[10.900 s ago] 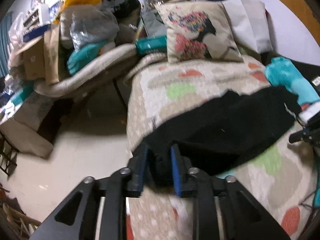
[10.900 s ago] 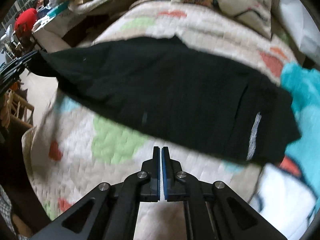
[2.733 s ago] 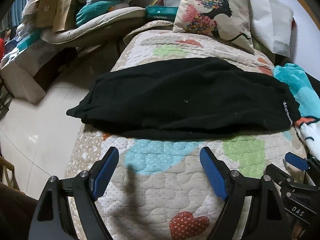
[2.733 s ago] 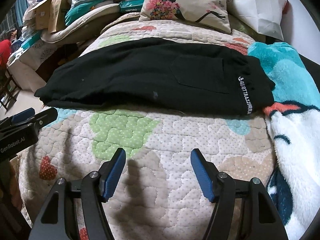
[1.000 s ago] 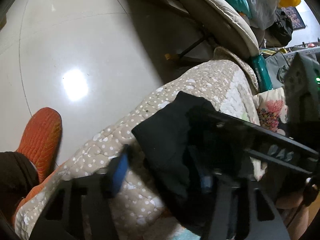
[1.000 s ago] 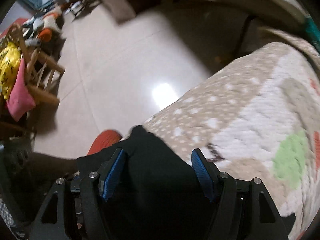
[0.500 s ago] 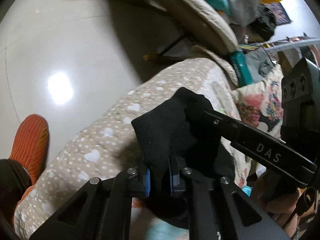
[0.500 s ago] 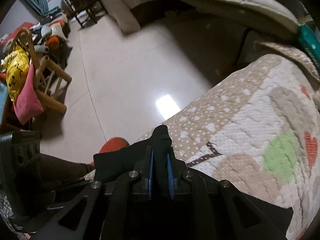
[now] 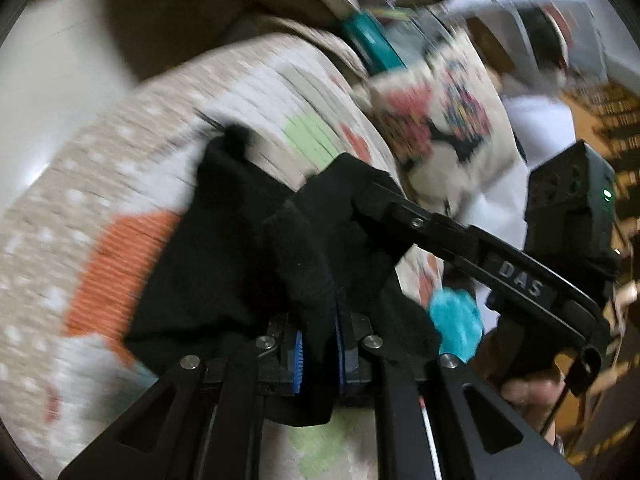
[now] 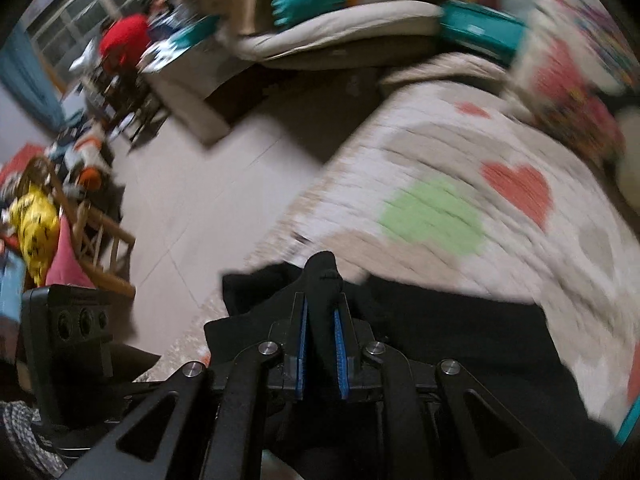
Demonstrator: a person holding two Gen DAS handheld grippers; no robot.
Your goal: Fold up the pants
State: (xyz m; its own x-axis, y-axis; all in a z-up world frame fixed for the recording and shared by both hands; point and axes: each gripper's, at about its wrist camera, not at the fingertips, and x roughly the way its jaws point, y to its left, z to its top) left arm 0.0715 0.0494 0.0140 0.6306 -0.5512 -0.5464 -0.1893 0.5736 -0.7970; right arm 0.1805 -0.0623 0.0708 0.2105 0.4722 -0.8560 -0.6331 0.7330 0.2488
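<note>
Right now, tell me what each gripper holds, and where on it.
Both hold the black pants. The left gripper and right gripper each pinch a bunched edge at the end near the bed's floor side; which part of the pants is unclear.

Pants (image 9: 224, 264) are lying on the quilt (image 9: 100, 184) near the bed edge, one fold sitting between the left hand-held gripper (image 9: 318, 354) pads. Right hand-held gripper (image 10: 320, 356) is pinching another fold just beside it. Pillow (image 9: 444, 120) is sitting behind the pants; floor (image 10: 192, 200) is lying to the left.
</note>
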